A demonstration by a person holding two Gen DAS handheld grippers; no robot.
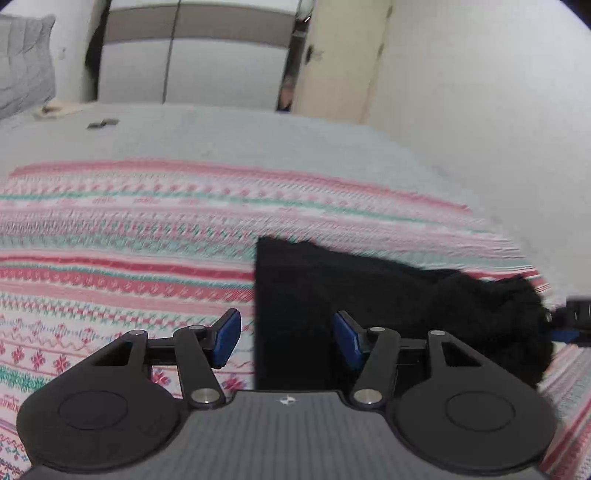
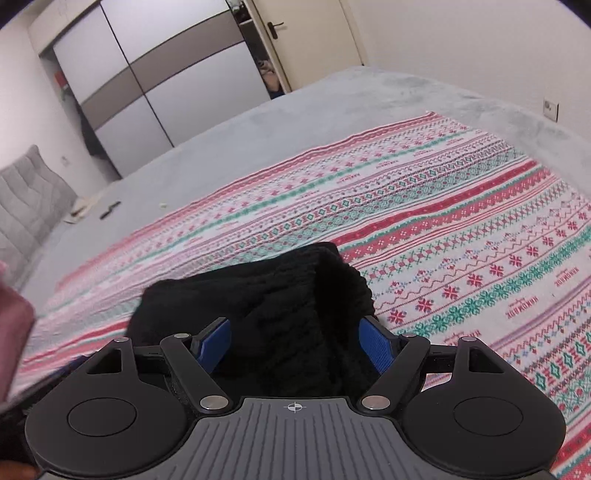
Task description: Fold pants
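Black fleecy pants (image 1: 314,295) lie on a red, green and white patterned blanket (image 1: 110,240). My left gripper (image 1: 286,332) stands open over their straight left edge, one blue pad on either side of it, neither pressing. The pants' right end rises in a bunch, where my right gripper (image 1: 570,321) shows at the picture's edge. In the right wrist view the bunched pants (image 2: 280,288) fill the gap between the fingers of the right gripper (image 2: 295,343). Both blue pad faces show bare and the jaws stand wide, so it is open.
The blanket (image 2: 461,221) covers part of a grey bedspread (image 1: 258,136). A grey pillow (image 2: 26,206) and small dark items (image 2: 110,208) lie at the bed's far left. A wardrobe (image 2: 166,74) and a door (image 2: 306,33) stand behind. A person's hand (image 2: 11,314) shows at the left.
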